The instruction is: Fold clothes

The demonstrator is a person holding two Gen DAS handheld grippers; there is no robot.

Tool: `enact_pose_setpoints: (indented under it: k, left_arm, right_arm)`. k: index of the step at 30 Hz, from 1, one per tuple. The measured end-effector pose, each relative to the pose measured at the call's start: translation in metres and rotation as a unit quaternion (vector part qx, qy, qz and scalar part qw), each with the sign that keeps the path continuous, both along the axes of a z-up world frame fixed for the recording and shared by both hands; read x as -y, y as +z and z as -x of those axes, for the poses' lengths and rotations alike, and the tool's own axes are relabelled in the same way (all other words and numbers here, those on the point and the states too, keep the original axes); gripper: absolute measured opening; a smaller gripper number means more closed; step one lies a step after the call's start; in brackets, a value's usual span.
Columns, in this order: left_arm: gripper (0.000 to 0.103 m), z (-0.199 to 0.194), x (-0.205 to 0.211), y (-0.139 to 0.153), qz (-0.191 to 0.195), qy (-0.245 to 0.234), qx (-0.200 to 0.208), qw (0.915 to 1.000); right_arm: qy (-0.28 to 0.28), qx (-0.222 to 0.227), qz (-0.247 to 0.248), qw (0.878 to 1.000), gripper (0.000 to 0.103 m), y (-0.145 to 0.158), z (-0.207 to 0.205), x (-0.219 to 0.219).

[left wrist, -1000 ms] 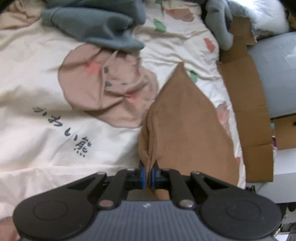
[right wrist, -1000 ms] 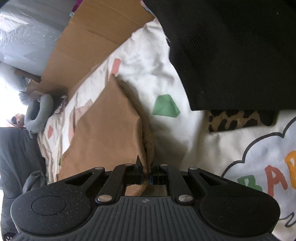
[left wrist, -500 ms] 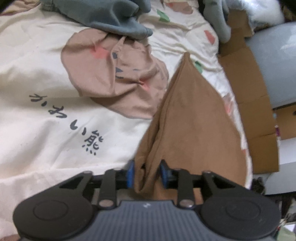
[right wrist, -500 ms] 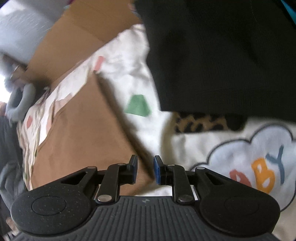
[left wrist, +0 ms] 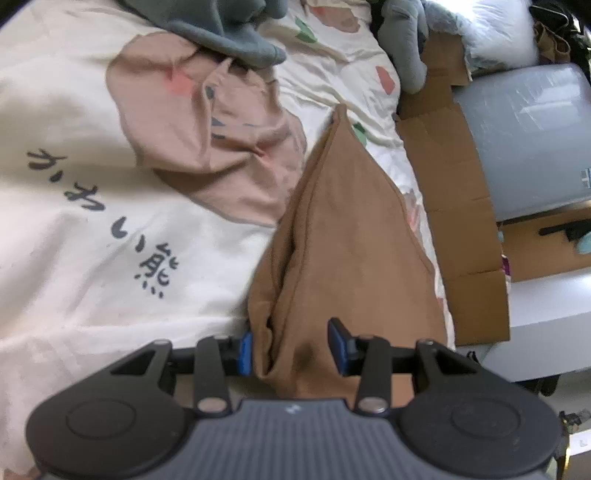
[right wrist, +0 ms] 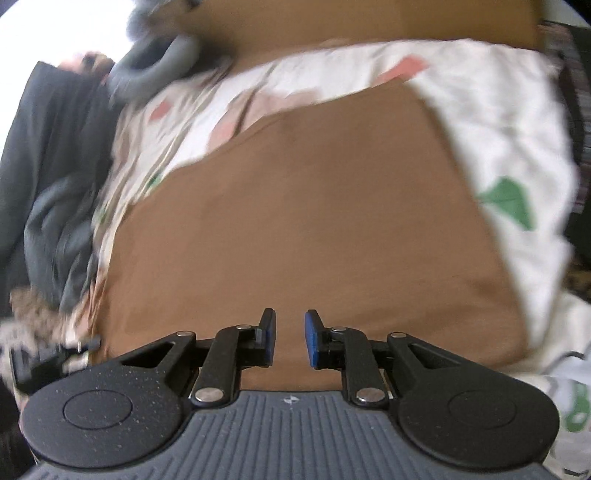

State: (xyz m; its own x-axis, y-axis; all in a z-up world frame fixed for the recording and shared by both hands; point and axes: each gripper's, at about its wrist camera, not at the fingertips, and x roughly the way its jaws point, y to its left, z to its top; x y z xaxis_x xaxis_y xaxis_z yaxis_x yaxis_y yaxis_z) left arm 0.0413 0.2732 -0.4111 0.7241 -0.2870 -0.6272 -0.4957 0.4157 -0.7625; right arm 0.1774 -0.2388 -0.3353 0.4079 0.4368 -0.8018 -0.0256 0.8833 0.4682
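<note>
Brown garment lies folded on the bedspread.

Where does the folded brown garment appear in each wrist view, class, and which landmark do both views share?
Left wrist view: the brown garment runs from lower centre up to a point, right of middle.
Right wrist view: the brown garment fills the centre, lying flat.
Shared landmark: the green patch on the printed bedsheet, beside the garment's edge.

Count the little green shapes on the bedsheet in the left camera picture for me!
2: one green shape near the grey clothes, another beside the brown cloth's tip. More may be hidden.
</note>
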Motion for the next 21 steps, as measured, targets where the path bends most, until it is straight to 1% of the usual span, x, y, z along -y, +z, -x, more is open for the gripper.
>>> enact_pose_setpoints:
  k: [4, 6, 7, 8, 9, 10, 12, 16, 21]
  left_arm:
    - [0.041, -0.002, -0.002, -0.001, 0.009, -0.009, 0.006, 0.9999]
    - [0.034, -0.001, -0.003, -0.002, 0.013, -0.009, 0.006, 0.9998]
    - [0.026, -0.001, -0.003, -0.003, 0.015, -0.009, 0.006, 0.9998]
    - [0.016, -0.001, -0.004, -0.003, 0.018, -0.009, 0.006, 0.9998]
    - [0.012, 0.002, -0.005, -0.003, 0.019, -0.008, 0.006, 0.9998]
    - [0.01, 0.005, -0.007, -0.003, 0.02, -0.006, 0.007, 0.9998]
    - [0.01, 0.01, -0.009, -0.003, 0.029, 0.002, 0.013, 0.9995]
    - [0.009, 0.014, -0.012, 0.005, 0.031, 0.003, 0.023, 0.9992]
    - [0.008, 0.013, -0.015, 0.017, 0.044, 0.005, 0.041, 0.9982]
  right_arm:
    - [0.059, -0.002, 0.001, 0.998, 0.013, -0.002, -0.002, -0.039]
    - [0.084, -0.006, 0.001, 0.996, 0.01, -0.005, -0.003, -0.054]
    - [0.096, -0.007, 0.0, 0.995, 0.01, -0.006, -0.003, -0.062]
    - [0.108, -0.008, 0.0, 0.994, 0.01, -0.008, -0.003, -0.071]
    - [0.119, -0.009, 0.002, 0.993, 0.01, -0.009, -0.003, -0.079]
    - [0.129, -0.009, 0.006, 0.992, 0.01, -0.011, -0.004, -0.087]
    - [0.148, -0.007, 0.013, 0.989, 0.01, -0.015, -0.005, -0.101]
    - [0.182, -0.002, 0.032, 0.983, 0.01, -0.023, -0.009, -0.128]
    - [0.192, -0.007, 0.058, 0.98, 0.009, -0.038, -0.011, -0.146]
